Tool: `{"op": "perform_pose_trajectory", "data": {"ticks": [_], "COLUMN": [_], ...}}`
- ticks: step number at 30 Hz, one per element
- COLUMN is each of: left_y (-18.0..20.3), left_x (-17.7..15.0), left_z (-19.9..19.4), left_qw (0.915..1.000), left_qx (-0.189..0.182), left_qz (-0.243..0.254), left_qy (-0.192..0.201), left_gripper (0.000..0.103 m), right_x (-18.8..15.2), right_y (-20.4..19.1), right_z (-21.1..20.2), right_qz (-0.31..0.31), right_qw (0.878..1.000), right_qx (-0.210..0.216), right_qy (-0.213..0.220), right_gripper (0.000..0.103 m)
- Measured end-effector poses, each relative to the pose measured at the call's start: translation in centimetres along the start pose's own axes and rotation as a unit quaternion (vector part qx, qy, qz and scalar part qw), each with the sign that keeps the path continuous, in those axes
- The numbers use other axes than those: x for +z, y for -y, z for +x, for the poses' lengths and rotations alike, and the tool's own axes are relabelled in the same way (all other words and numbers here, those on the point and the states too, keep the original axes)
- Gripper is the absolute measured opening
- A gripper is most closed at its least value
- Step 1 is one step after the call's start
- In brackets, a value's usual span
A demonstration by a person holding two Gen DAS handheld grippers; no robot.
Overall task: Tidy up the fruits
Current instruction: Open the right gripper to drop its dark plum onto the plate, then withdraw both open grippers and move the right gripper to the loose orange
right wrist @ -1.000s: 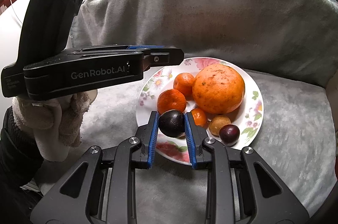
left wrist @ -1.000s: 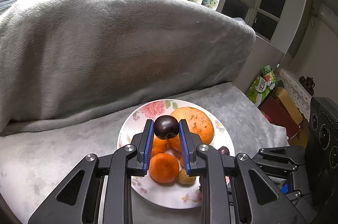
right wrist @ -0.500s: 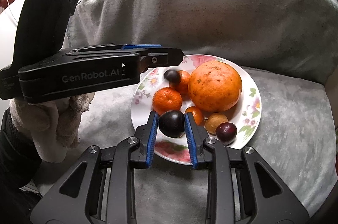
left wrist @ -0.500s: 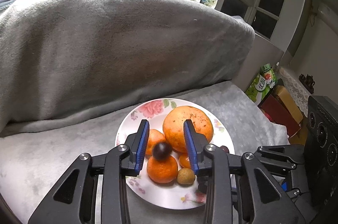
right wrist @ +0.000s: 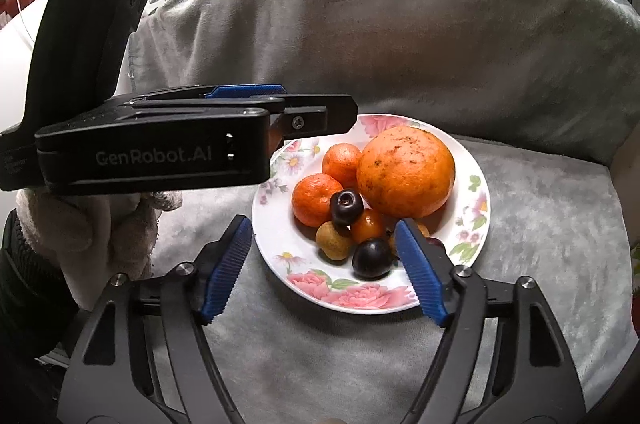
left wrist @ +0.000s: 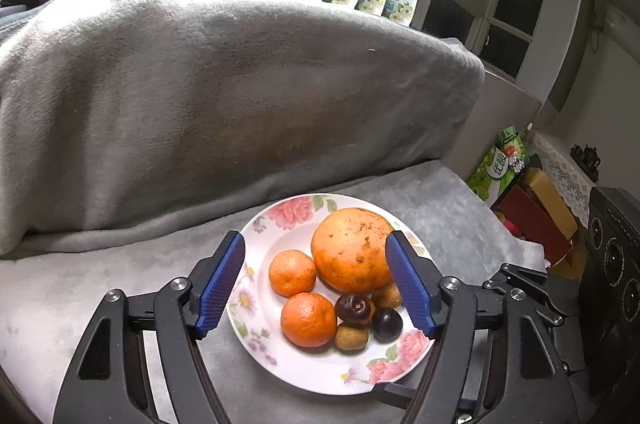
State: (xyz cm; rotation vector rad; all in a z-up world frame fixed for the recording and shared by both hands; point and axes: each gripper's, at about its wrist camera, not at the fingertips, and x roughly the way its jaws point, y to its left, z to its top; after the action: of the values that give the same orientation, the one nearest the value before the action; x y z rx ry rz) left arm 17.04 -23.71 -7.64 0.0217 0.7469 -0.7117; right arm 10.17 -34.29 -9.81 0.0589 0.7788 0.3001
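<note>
So we're at the release step: both grippers hang over the floral plate point(left wrist: 280, 224), jaws opening, nothing pinched in either. Between the blue ribbed pads of the left gripper point(left wrist: 316, 278) we just see fruit lying loose on the plate. Same story for the right gripper point(right wrist: 324, 266), with one dark plum point(right wrist: 372, 259) sitting near the plate's front rim, clear of both pads.

Everything we can see is on the plate already: the big pitted orange point(left wrist: 352, 250) toward the back rim, two tangerines point(left wrist: 292, 273) on its left, a second plum point(left wrist: 353, 308) perched stem-dimple up against the pile, and small tan longan-looking fruits point(left wrist: 351, 337) near the front.

We reckon the sorting is close to done. The next move is probably just backing both grippers out without bumping the heap. All of it's round and smooth, and the perched plum looks ready to roll. The plate is glossy ceramic resting on a soft grey fleece blanket point(left wrist: 200, 112), so it could tip if nudged at the rim.
</note>
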Motion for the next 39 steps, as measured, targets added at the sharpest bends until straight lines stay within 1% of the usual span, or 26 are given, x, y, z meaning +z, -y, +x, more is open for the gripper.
{"op": "perform_pose_trajectory", "data": {"ticks": [6,11,21,29,34,39], "left_y": [0.2,0.7,0.9,1.1,1.0,0.1], "left_x": [0.0,0.1,0.0,-0.2,-0.4,-0.8], "left_z": [-0.4,-0.8,-1.5,-3.1,-4.7,-6.8], "left_qw": [1.0000,0.9998,0.9997,0.9997,0.9995,0.9988], "left_qx": [0.007,0.019,0.021,0.020,0.019,0.027], "left_qz": [0.002,0.008,0.009,0.005,0.002,-0.005], "left_qy": [-0.001,0.003,0.004,0.016,0.027,0.041], "left_gripper": [0.079,0.080,0.081,0.081,0.081,0.081], "right_x": [0.0,0.1,0.0,-0.2,-0.1,0.2], "right_y": [-0.2,-0.3,-0.6,-1.0,-1.4,-1.6], "right_z": [-0.2,-0.3,-1.1,-2.2,-2.9,-4.2], "right_qz": [-0.004,-0.005,-0.005,-0.005,-0.007,0.001], "right_qw": [1.000,1.000,1.000,1.000,1.000,1.000], "right_qx": [-0.004,-0.004,-0.009,-0.013,-0.012,-0.012], "right_qy": [0.002,0.002,0.006,0.012,0.016,0.027], "right_gripper": [0.081,0.081,0.082,0.082,0.082,0.082]}}
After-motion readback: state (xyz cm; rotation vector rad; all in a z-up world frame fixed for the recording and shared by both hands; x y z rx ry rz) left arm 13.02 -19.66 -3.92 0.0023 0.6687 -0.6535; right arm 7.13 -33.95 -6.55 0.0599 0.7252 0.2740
